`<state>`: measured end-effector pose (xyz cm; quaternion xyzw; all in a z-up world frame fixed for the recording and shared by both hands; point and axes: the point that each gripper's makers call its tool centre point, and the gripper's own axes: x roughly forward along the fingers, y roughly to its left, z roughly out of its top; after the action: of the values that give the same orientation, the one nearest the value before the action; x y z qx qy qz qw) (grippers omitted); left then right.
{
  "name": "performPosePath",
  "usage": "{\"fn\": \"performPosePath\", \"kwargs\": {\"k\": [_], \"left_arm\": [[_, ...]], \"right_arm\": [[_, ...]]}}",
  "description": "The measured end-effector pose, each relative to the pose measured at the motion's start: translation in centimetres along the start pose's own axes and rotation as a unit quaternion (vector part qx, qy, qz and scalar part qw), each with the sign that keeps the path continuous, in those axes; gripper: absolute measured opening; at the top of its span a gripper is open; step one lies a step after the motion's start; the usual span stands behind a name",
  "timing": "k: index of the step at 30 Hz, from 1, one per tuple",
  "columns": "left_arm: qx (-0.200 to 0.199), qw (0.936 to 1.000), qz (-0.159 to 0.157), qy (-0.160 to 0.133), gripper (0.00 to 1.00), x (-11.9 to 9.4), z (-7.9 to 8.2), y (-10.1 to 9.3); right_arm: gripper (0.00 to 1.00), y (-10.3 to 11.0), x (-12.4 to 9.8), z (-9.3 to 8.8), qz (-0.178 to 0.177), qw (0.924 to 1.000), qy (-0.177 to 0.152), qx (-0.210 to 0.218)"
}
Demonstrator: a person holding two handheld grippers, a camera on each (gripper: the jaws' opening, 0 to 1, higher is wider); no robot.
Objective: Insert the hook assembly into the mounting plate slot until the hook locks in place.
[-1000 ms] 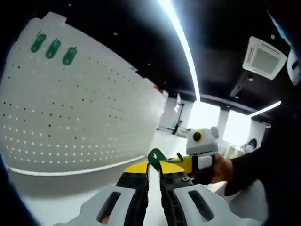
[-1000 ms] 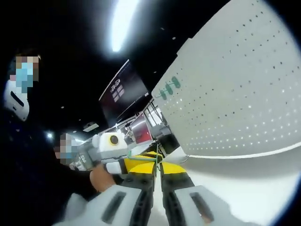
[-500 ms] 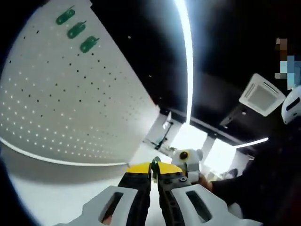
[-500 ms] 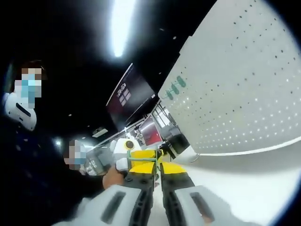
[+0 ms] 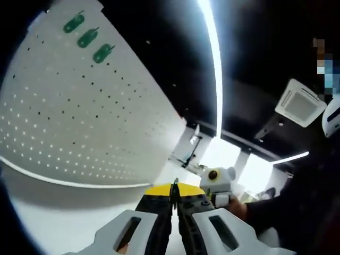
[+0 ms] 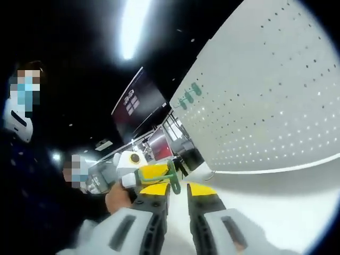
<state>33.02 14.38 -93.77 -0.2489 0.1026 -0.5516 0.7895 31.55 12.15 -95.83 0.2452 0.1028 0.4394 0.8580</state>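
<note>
We have just let our right gripper (image 6: pixel 178 196) spread its fingers; half a second ago they pinched the green hook (image 6: pixel 172 178), which now rides, seemingly edge-on, clamped in our left gripper (image 5: pixel 174 204). The handover looks done. The pegboard (image 5: pixel 79 122), at ten o'clock, awaits insertion.
</note>
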Motion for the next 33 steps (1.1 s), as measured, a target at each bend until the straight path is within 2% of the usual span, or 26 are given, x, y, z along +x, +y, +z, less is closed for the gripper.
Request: {"fn": "performPosePath", "kwargs": {"k": [4, 8, 10, 12, 16, 18, 21, 24, 28, 30, 33], "left_arm": [[0.04, 0.998, 0.047, 0.012, 0.01, -0.3, 0.0, 1.4], [0.089, 0.9914, 0.089, 0.038, 0.01, -0.4, -0.4, 2.3], [0.115, 0.986, 0.11, 0.05, 0.01, -0.5, -0.6, 2.8], [0.125, 0.9838, 0.118, 0.052, 0.01, -0.4, -0.6, 2.8], [0.153, 0.9747, 0.149, 0.065, 0.01, -0.5, -0.6, 3.3], [0.161, 0.9723, 0.156, 0.066, 0.01, -0.5, -0.5, 3.4], [0.164, 0.969, 0.171, 0.07, 0.01, -0.6, -0.6, 3.9], [0.163, 0.968, 0.176, 0.073, 0.01, -0.7, -0.7, 4.1], [0.164, 0.9668, 0.182, 0.072, 0.01, -0.6, -0.7, 4.2], [0.165, 0.9661, 0.185, 0.071, 0.01, -0.6, -0.6, 4.2], [0.165, 0.9647, 0.191, 0.074, 0.01, -0.6, -0.8, 4.2]], "right_arm": [[0.14, -0.6, 0.0, -0.3, -0.018, 0.9997, 0.009, -0.015], [0.14, -0.8, 0.0, -0.4, -0.026, 0.9993, 0.015, -0.024], [0.14, -0.8, 0.1, -0.6, -0.031, 0.9987, 0.022, -0.035], [0.14, -0.7, 0.2, -0.9, -0.035, 0.9975, 0.032, -0.052], [0.14, -0.4, 0.7, -1.6, -0.05, 0.9896, 0.063, -0.12], [0.14, -0.2, 1.0, -1.9, -0.059, 0.9841, 0.074, -0.15], [0.14, -0.4, 1.2, -2.0, -0.078, 0.9792, 0.08, -0.17], [0.14, -0.9, 1.4, -1.7, -0.099, 0.9799, 0.065, -0.16], [0.14, -1.2, 1.6, -1.2, -0.128, 0.973, 0.057, -0.183], [0.14, -0.9, 1.8, -1.1, -0.13, 0.9709, 0.056, -0.193], [0.13, -1.0, 2.0, -1.2, -0.148, 0.9591, 0.068, -0.232]]}}
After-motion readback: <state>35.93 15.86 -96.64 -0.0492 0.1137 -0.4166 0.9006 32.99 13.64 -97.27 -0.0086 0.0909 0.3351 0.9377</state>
